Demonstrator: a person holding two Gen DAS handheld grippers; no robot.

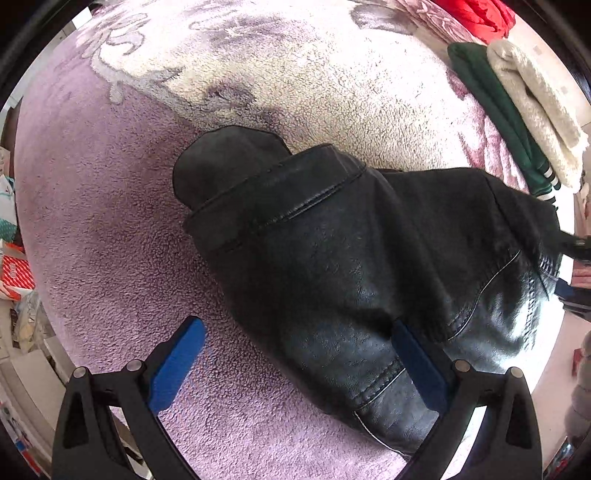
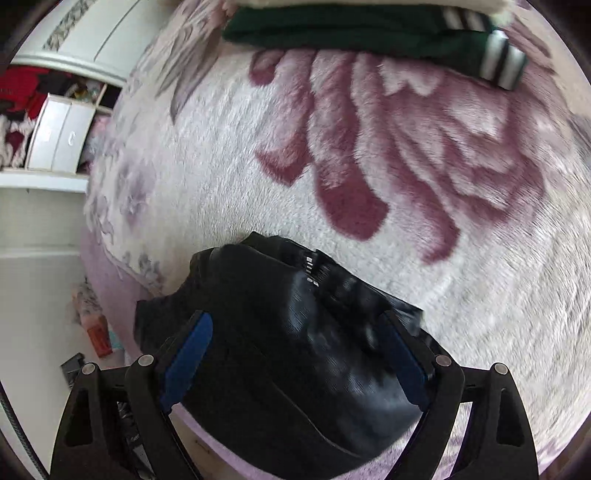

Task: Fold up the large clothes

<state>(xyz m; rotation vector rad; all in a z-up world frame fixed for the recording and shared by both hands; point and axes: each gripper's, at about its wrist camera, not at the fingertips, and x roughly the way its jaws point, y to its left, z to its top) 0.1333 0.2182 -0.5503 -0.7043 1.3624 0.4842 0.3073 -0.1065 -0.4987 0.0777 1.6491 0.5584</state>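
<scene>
A black leather jacket (image 1: pixel 332 251) lies folded into a bundle on a fleecy lilac and cream blanket (image 1: pixel 110 221). My left gripper (image 1: pixel 295 332) is open above the jacket's near end, its blue pads (image 1: pixel 177 365) spread wide, one over the blanket and one over the leather. In the right wrist view the same jacket (image 2: pixel 295 350) fills the space between the blue pads (image 2: pixel 188 358) of my right gripper (image 2: pixel 295 325), which is open and holds nothing. The right view is motion-blurred.
A folded green garment with white stripes (image 1: pixel 509 122) and a cream fleece (image 1: pixel 535 103) lie at the blanket's far right; the green one also shows in the right wrist view (image 2: pixel 369 33). Something red (image 1: pixel 476 14) lies beyond. White shelves (image 2: pixel 59 136) stand left of the bed.
</scene>
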